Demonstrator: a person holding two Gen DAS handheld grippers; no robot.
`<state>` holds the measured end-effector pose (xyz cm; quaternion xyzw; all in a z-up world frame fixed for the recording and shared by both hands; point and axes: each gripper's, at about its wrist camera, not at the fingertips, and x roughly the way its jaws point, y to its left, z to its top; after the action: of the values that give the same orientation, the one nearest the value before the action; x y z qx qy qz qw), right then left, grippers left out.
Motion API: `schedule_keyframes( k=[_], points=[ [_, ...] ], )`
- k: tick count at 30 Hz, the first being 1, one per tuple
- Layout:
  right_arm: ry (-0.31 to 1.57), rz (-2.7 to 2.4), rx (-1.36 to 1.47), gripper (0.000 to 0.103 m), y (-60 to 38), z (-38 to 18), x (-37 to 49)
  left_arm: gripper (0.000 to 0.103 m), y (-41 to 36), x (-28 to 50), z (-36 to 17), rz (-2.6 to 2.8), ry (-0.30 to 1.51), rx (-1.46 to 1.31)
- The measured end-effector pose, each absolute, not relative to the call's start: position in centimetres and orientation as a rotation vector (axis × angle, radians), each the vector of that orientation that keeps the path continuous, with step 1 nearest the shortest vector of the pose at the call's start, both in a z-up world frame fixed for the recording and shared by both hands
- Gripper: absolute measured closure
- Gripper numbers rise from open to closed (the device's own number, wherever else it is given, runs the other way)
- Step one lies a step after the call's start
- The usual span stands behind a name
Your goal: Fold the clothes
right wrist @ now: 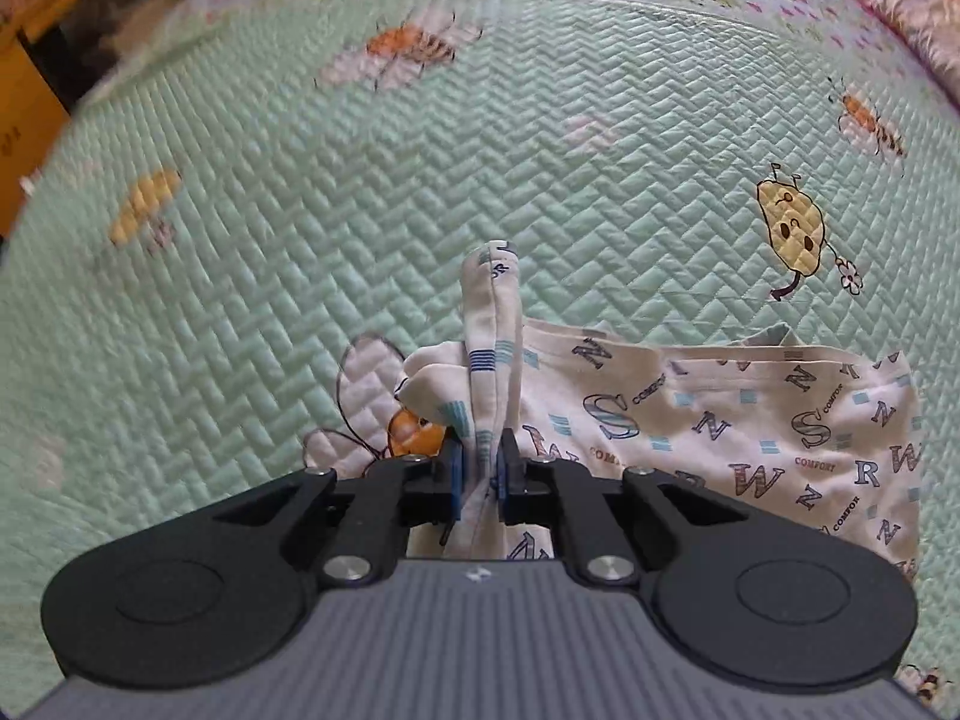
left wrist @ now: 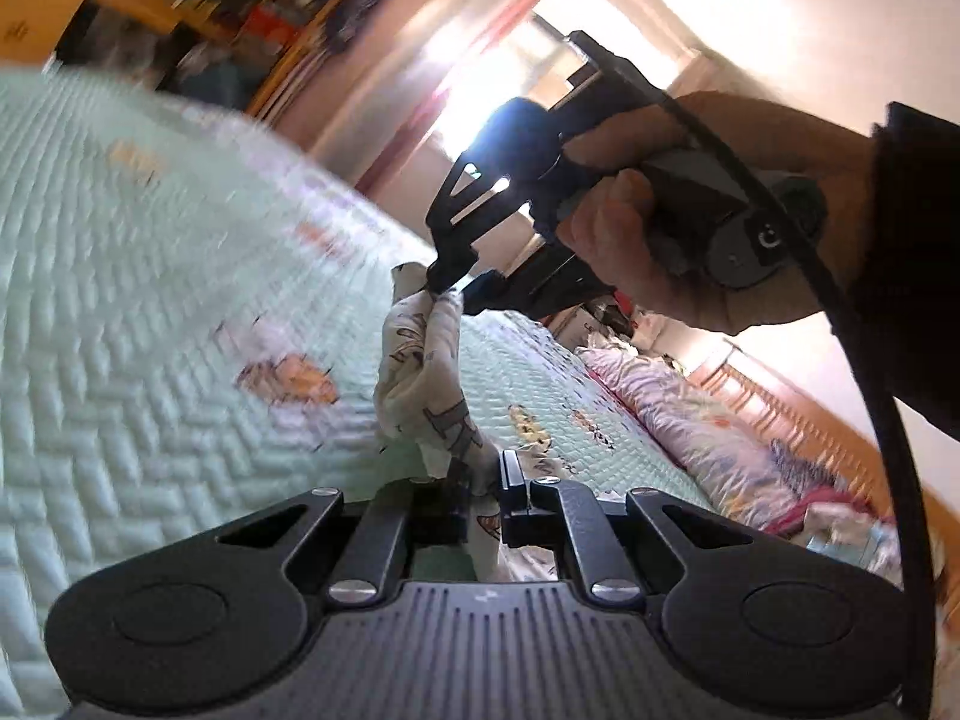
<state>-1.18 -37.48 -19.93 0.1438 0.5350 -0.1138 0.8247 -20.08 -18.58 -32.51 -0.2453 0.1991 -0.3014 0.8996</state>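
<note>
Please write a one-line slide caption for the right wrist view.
Right tongs shut on a bunched edge of the letter-printed garment, which trails onto the green quilted bedspread.

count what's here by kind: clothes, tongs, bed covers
clothes: 1, the white letter-print garment
tongs: 2, left tongs and right tongs, both shut on the garment
bed covers: 2, green quilted bedspread and pink floral duvet
total: 5
</note>
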Motion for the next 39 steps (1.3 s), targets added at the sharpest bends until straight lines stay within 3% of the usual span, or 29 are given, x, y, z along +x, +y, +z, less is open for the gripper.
schedule_keyframes(
  k=[12,16,19,21,25,30,33,37,39],
  points=[
    [0.932,-0.112,0.728,0.091,-54.0,-16.6,-9.0,0.097,-31.6,-24.9,-25.7,-0.675,0.221,0.012],
    [0.883,-0.068,0.878,0.090,-61.7,-20.5,-12.6,0.095,-39.2,-25.6,-27.7,-0.769,0.328,0.288],
    [0.901,-0.077,0.956,0.071,-66.1,-26.6,-15.1,0.093,-42.6,-26.8,-31.1,-0.820,0.440,0.480],
    [0.919,-0.146,0.969,0.067,-68.0,-30.2,-17.0,0.086,-43.3,-27.9,-33.0,-0.826,0.467,0.558],
    [0.717,-0.087,1.008,0.067,-68.7,-31.9,-21.4,0.073,-43.0,-29.7,-33.7,-0.851,0.425,0.592],
    [0.683,-0.048,0.898,0.064,-66.3,-30.3,-21.5,0.072,-43.8,-30.2,-33.8,-0.836,0.434,0.631],
    [0.628,-0.067,0.820,0.063,-65.3,-28.4,-21.0,0.065,-43.8,-30.3,-33.4,-0.848,0.427,0.638],
    [0.620,0.025,0.769,0.047,-63.6,-26.6,-20.5,0.058,-44.0,-30.6,-33.8,-0.877,0.411,0.637],
    [0.657,0.113,0.781,0.045,-62.3,-26.4,-20.7,0.058,-44.2,-30.6,-34.1,-0.893,0.402,0.635]
  ],
)
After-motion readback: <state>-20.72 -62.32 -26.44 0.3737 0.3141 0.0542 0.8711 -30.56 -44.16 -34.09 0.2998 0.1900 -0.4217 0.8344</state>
